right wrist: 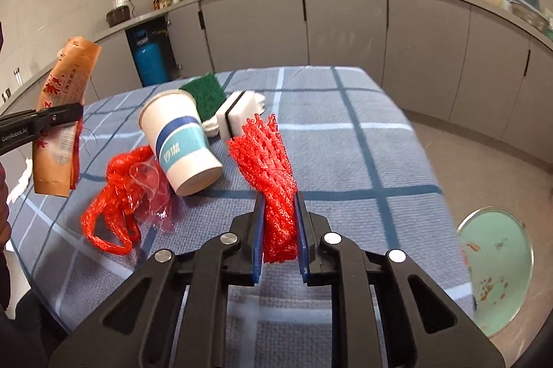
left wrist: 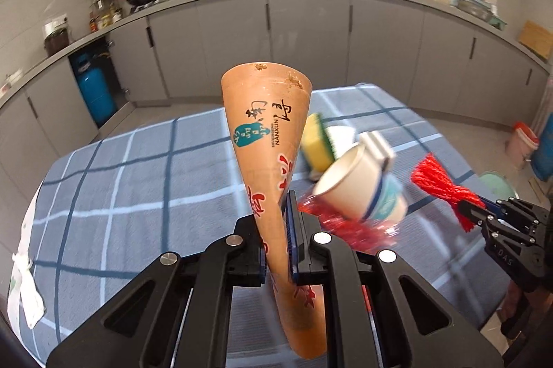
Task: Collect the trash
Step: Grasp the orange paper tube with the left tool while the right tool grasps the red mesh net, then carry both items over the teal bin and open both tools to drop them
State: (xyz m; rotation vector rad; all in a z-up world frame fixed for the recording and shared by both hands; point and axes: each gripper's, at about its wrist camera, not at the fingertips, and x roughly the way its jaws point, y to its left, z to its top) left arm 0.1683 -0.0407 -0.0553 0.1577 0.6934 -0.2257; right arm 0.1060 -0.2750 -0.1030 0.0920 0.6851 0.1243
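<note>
Kitchen bench (right wrist: 345, 140) under checked cloth. Left tongs (left wrist: 276, 240) pinch an orange paper wrapper (left wrist: 269, 126), held above the cloth; right tongs (right wrist: 280, 226) pinch red foam netting (right wrist: 266, 160). Two pieces in hand. Left, by my reading: paper cup (right wrist: 179, 140) on its side, red mesh bag (right wrist: 117, 195), centre-left. No bin identified.

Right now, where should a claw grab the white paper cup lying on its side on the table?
Best guess: pinch the paper cup at its open rim, one finger inside, one outside. It lies tipped over, mouth pointing away toward the green sponge, so come from that far side. Across the body it is wide and round, so it could slip or squash. Avoid the red net bag beside its base.
</note>
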